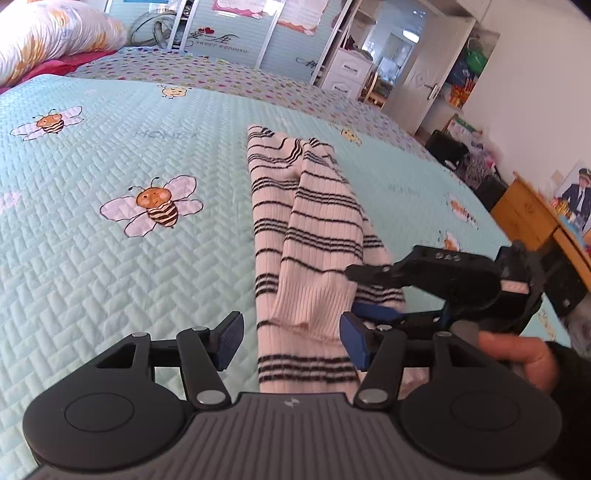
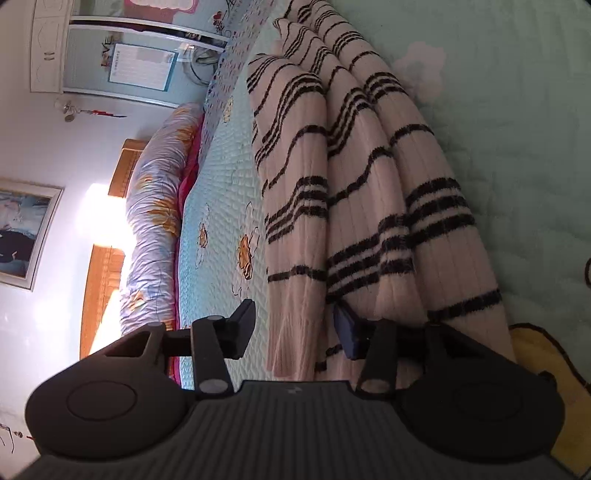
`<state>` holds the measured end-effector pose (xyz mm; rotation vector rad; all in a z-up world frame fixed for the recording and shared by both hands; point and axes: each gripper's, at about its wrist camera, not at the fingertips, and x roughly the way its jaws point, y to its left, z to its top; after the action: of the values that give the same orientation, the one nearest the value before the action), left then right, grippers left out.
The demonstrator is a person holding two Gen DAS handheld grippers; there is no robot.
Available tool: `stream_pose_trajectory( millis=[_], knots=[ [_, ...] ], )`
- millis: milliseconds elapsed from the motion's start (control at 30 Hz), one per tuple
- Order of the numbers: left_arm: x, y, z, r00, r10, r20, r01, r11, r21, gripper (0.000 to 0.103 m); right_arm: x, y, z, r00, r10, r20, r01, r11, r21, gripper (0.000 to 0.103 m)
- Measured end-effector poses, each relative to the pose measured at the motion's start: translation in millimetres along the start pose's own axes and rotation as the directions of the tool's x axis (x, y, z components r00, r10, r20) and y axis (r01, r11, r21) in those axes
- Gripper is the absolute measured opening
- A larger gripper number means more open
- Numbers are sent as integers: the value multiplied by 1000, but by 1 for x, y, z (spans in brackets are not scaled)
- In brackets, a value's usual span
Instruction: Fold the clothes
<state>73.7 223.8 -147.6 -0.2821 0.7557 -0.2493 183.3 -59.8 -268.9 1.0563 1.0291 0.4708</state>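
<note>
Left wrist view, far left: rolled floral duvet (image 1: 55, 33) at the head of the bed, on top of the pale blue quilted bedspread (image 1: 110, 295) printed with cartoon bees. Nearest bee (image 1: 155, 206) lies flat on the cover, well left of the garment. Left gripper (image 1: 288, 343) hovers low over the near end of the cover; jaws stand apart, blue pads (image 1: 229, 343) on either side of the near hem, not pressing it. Centre: the striped sweater (image 1: 310, 229), cream ribbed knit with black bands, lies on the bedspread folded into a long narrow strip running away from the camera. Right of centre: right gripper (image 1: 373, 291) comes in from the right, rolled onto its side, one finger above the sweater's right edge and one below; a hand (image 1: 517, 354) holds its handle. Far right: wooden cabinet (image 1: 532, 210) against the wall. Right wrist view, tilted sideways: wooden headboard (image 2: 107, 266) and duvet at left, then bedspread, then the sweater's stacked folds filling the centre and right. Right gripper's jaws are apart; a fold of the knit sits between them, touching the right pad (image 2: 347, 332), left pad clear of it. No clamping visible.
</note>
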Motion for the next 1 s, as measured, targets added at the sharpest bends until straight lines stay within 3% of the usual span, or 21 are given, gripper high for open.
stream_pose_trajectory(
  millis=[33, 67, 100, 300, 433, 533, 767, 933, 1000],
  knots=[
    [2, -1, -1, 1000, -3, -5, 3, 1000, 0, 61, 2, -1, 0, 1000, -5, 1, 5, 1000, 12, 30],
    [4, -1, -2, 1000, -4, -14, 4, 1000, 0, 61, 3, -1, 0, 1000, -7, -6, 7, 1000, 18, 9],
    [6, -2, -3, 1000, -3, -22, 3, 1000, 2, 61, 5, -1, 0, 1000, -7, -13, 7, 1000, 15, 7],
    [1, 0, 1, 999, -29, -14, 29, 1000, 2, 61, -9, 23, -3, 998, 42, -36, -46, 994, -96, 7],
    [-15, 2, 11, 990, -134, 36, 135, 990, -35, 63, -39, 57, -15, 992, 90, -91, -109, 965, -238, 6],
    [-18, 9, 13, 978, -201, 55, 205, 975, -84, 67, -55, 56, -24, 986, 80, -143, -117, 953, -278, 6],
    [16, 9, 1, 978, -204, -37, 197, 971, -138, 67, -40, -10, -20, 988, 9, -152, -22, 996, -84, 7],
    [23, 2, 4, 981, -188, -56, 182, 978, -97, 67, -37, -13, -35, 991, 68, -119, -69, 998, -6, 7],
    [24, 2, 6, 981, -186, -54, 180, 979, -93, 67, -35, -12, -39, 992, 62, -114, -63, 998, -2, 12]
  ],
)
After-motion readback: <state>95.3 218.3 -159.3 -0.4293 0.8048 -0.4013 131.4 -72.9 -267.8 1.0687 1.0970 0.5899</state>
